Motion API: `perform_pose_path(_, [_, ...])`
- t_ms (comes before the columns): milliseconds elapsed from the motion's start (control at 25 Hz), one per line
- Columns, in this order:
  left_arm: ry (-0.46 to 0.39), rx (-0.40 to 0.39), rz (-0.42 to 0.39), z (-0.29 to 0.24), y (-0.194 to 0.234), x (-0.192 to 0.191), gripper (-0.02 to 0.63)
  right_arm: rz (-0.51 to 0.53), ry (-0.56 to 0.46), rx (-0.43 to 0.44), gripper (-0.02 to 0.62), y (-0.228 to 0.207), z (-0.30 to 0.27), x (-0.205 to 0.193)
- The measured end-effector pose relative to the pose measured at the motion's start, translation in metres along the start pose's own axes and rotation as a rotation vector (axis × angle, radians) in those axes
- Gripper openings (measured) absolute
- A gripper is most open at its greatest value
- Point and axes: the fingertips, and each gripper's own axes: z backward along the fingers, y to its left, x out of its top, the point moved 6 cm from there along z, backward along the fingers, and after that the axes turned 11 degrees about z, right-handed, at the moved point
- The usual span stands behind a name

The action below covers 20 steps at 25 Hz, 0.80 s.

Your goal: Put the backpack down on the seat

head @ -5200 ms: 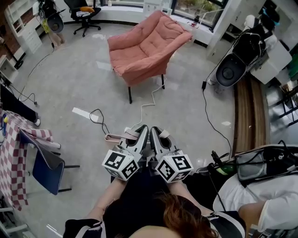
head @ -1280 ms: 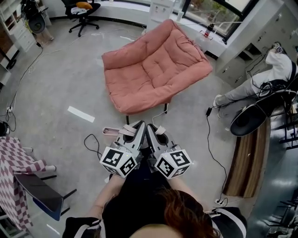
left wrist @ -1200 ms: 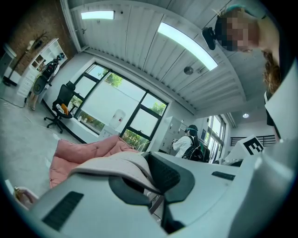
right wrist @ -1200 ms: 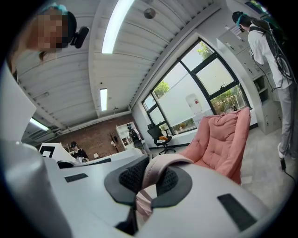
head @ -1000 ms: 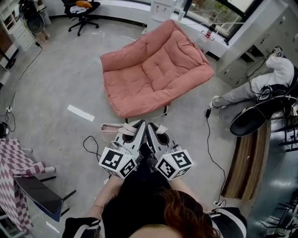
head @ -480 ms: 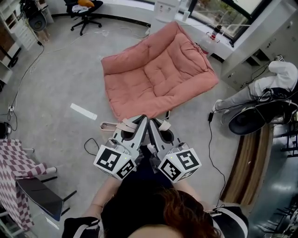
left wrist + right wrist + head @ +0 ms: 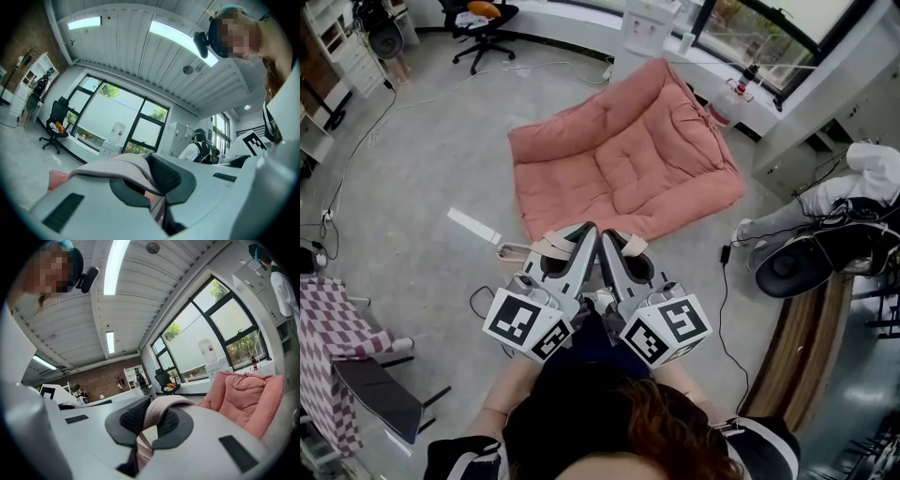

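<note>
A pink padded armchair (image 7: 619,164) stands ahead on the grey floor, its seat cushion facing me; it also shows in the right gripper view (image 7: 248,394). My left gripper (image 7: 572,239) and right gripper (image 7: 614,242) are held side by side, pointing level at the chair's front edge. Each is shut on a pale pink backpack strap: the left strap (image 7: 117,166) loops over the left jaws, the right strap (image 7: 161,406) over the right jaws. The backpack's body hangs below the grippers and is almost wholly hidden; only a pink bit (image 7: 514,251) peeks out at left.
On the floor lie a white strip (image 7: 473,225) and a black cable (image 7: 483,302). A seated person (image 7: 862,187) and a black round dish (image 7: 792,267) are at right, a wooden bench (image 7: 797,347) nearer. An office chair (image 7: 478,23) stands far left, a checkered cloth (image 7: 328,328) at my left.
Both grippers have moved forward and up together with the straps. The armchair has come closer, and the gripper tips now reach its front edge.
</note>
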Motion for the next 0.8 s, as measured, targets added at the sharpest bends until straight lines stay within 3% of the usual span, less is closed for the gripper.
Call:
perform_pose_path(480, [-0.043,0.039,-0.004,-0.076,0.042,0.028,0.018,0.028,-0.021,0.064,0.035,-0.062,-0.069,0.027])
perform_pose_path(800, [-0.040,0.050,0.010,-0.115,0.075,0.031,0.017,0.028,-0.020,0.078,0.035,-0.095,-0.107,0.024])
